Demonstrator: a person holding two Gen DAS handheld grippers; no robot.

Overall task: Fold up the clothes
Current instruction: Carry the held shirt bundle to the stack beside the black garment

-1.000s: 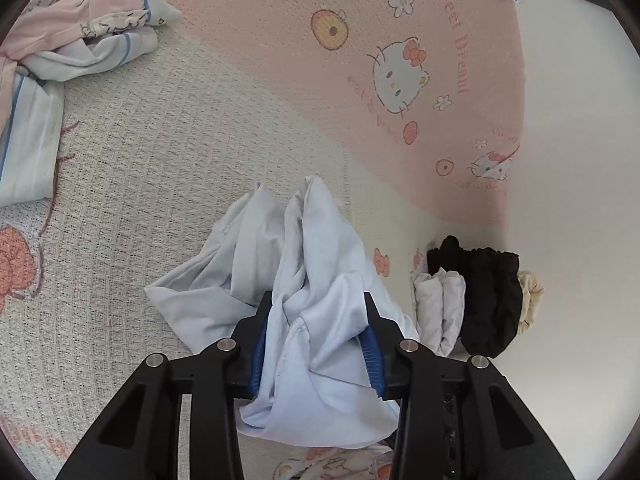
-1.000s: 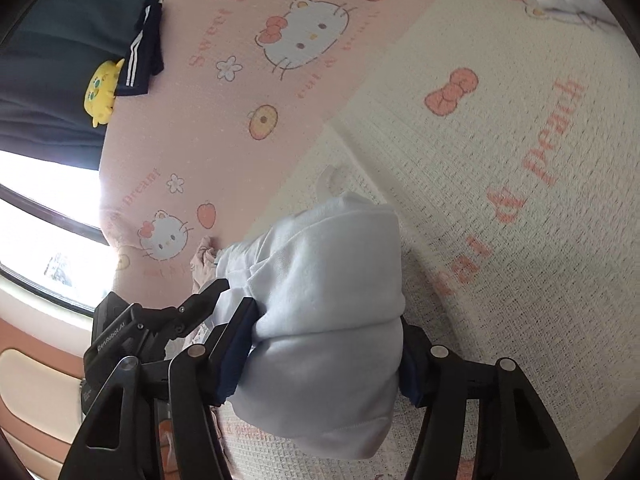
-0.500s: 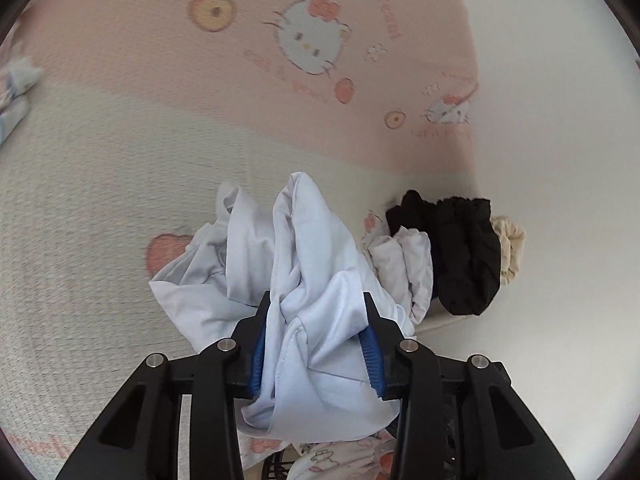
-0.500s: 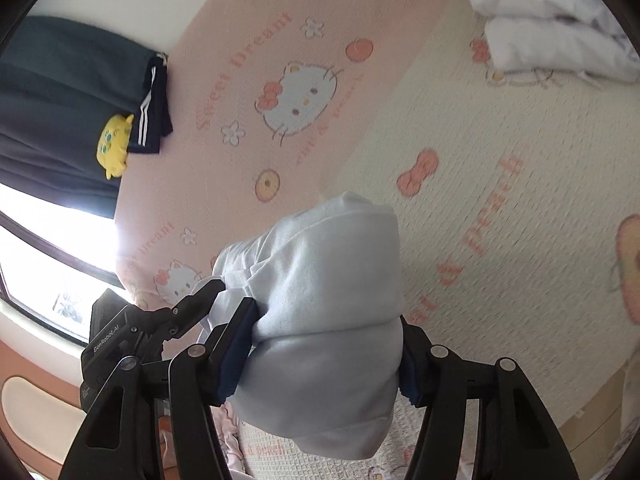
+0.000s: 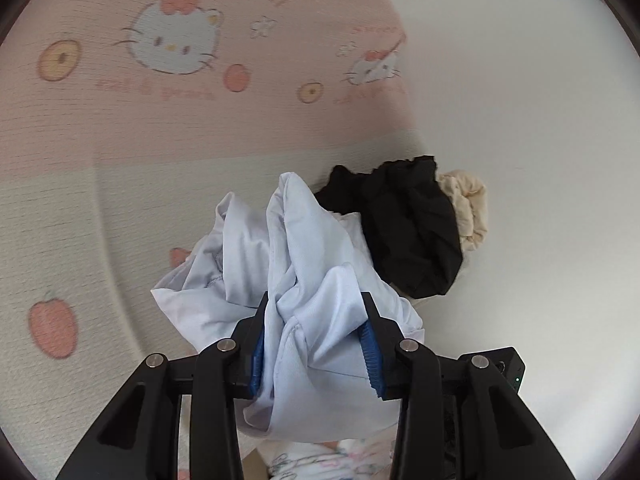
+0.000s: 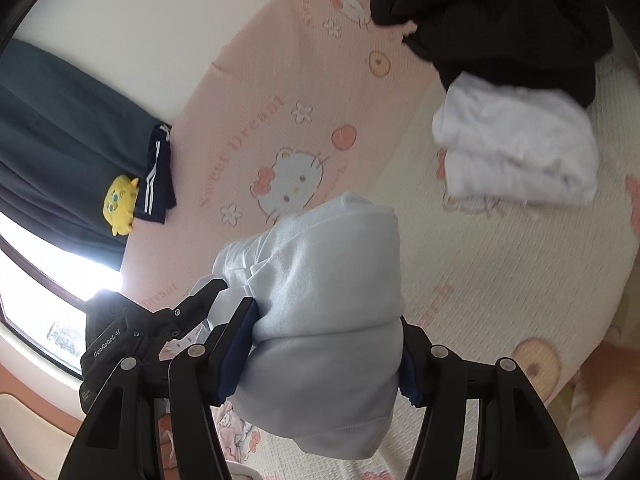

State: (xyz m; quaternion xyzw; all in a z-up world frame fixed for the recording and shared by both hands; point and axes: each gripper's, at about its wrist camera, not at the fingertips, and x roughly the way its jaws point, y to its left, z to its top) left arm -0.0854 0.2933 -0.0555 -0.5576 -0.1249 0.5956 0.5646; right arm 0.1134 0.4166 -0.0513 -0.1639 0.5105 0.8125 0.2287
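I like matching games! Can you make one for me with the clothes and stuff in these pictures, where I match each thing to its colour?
Things:
1. garment held by both grippers
2. plush toy
3. folded garment by the wall
4. bedspread band with the cat faces

Colours:
A. black
B. pink
C. pale blue
D. yellow

Pairs: 1-C, 2-D, 3-A, 4-B

The left gripper and the right gripper are both shut on the pale blue garment.
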